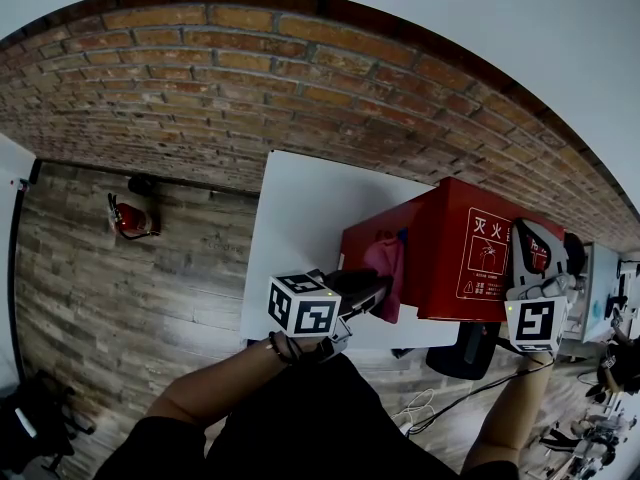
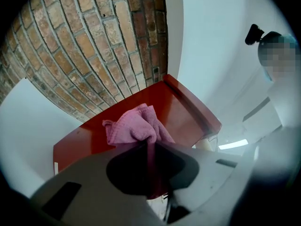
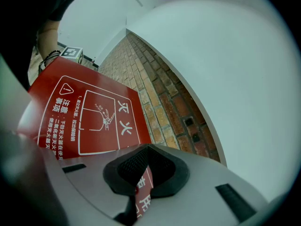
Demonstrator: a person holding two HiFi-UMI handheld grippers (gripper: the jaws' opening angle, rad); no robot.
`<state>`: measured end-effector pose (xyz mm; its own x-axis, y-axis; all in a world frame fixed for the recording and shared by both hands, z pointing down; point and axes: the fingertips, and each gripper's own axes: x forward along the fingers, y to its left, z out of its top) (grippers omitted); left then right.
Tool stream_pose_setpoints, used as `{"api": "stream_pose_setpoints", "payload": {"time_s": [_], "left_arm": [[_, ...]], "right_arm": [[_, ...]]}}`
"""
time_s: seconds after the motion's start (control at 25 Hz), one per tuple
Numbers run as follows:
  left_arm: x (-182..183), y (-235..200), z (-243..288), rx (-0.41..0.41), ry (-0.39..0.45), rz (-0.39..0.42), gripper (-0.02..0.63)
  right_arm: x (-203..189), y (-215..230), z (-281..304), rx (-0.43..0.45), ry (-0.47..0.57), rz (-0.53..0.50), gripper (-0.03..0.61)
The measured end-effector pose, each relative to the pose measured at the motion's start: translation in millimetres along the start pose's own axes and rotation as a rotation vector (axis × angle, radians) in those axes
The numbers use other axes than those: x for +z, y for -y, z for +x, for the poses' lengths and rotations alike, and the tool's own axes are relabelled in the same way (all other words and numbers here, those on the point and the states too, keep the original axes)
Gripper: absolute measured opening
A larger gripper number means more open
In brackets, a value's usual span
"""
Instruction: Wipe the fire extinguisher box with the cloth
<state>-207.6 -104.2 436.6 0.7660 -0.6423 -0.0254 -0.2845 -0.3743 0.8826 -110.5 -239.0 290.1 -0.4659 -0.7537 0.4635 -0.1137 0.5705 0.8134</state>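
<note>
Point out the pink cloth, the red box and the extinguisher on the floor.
pink cloth (image 2: 136, 126): left gripper view, bunched middle.
red box (image 1: 440, 253): head view, plain face beside label.
floor extinguisher (image 1: 128, 218): head view, red body.

The person's left gripper (image 1: 381, 290) is held level, its jaws clamped on the pink cloth (image 1: 386, 262). The right gripper (image 1: 535, 238) tilts somewhat downward, its jaws drawn close together.
</note>
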Motion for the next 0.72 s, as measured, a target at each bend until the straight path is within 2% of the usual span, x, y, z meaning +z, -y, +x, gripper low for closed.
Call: {"api": "stream_pose_setpoints", "payload": {"time_s": [0.44,0.72], "left_arm": [[15,27,1,-0.039,0.023,0.029,0.061],[30,52,2,-0.095,0.038,0.058,0.061]], "right_arm": [[0,0,0,0.003,-0.005,-0.009,0.017],[1,0,0,0.003,-0.004,-0.007,0.017]]}}
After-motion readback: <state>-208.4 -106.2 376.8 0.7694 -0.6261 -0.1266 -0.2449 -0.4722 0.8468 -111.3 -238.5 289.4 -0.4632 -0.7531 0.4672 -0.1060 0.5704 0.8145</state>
